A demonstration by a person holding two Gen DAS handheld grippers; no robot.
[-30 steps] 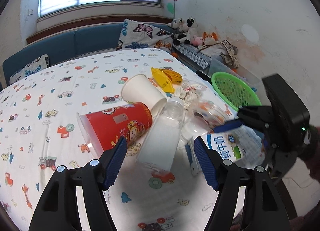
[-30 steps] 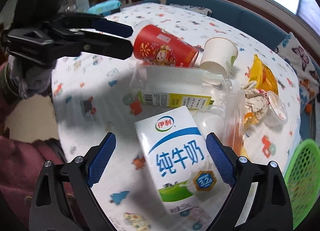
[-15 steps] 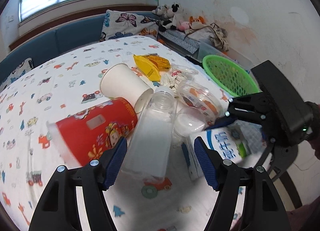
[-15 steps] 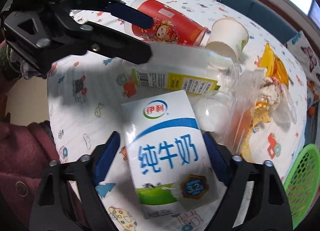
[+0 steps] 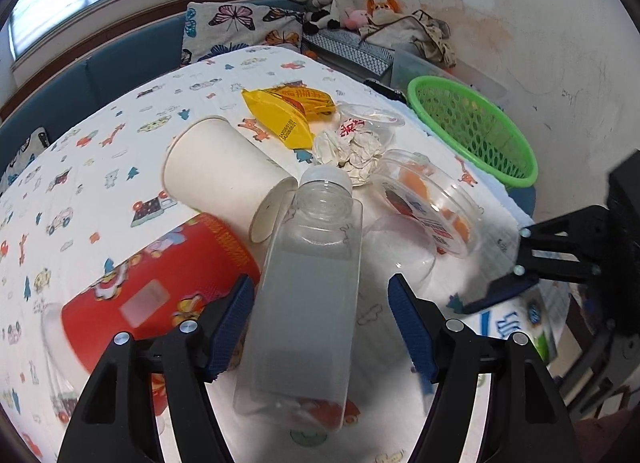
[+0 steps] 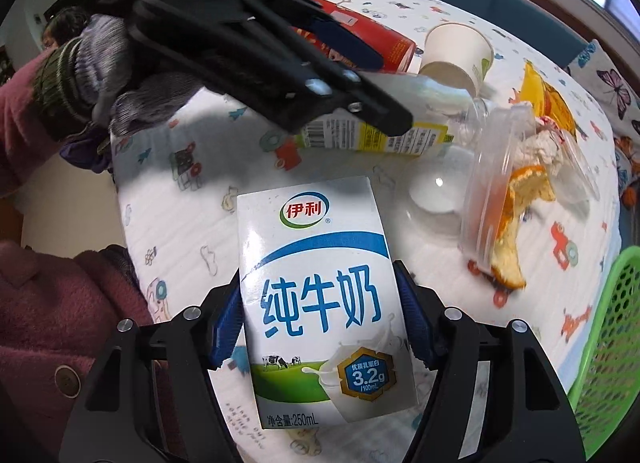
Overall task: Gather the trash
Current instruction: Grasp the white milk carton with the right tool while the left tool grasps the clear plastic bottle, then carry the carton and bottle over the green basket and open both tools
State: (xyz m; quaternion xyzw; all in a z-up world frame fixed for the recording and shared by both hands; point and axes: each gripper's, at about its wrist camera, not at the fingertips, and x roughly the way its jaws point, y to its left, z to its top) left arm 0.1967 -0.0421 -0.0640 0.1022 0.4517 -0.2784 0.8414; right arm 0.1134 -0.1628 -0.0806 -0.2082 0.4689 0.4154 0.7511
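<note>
My right gripper (image 6: pixel 320 327) is shut on a white and blue milk carton (image 6: pixel 320 303) lying at the table's near edge; its pads press both sides. The carton also shows partly in the left wrist view (image 5: pixel 516 323) under the right gripper (image 5: pixel 496 295). My left gripper (image 5: pixel 320 323) is open and straddles a clear plastic bottle (image 5: pixel 308 295) lying on the table, pads apart from it. A red paper cup (image 5: pixel 160 291) and a white paper cup (image 5: pixel 224 175) lie beside the bottle. A green mesh basket (image 5: pixel 472 131) stands at the table's far right.
A yellow wrapper (image 5: pixel 288 111), crumpled paper (image 5: pixel 348 147), clear lidded cups with orange peel (image 5: pixel 428 203) and a clear dome lid (image 5: pixel 396 239) lie between the bottle and the basket. The patterned tablecloth (image 5: pixel 100 167) covers a round table. A bench with cushions lies behind.
My right gripper has closed onto the milk carton. My left gripper has moved forward so the clear bottle sits between its open fingers.
</note>
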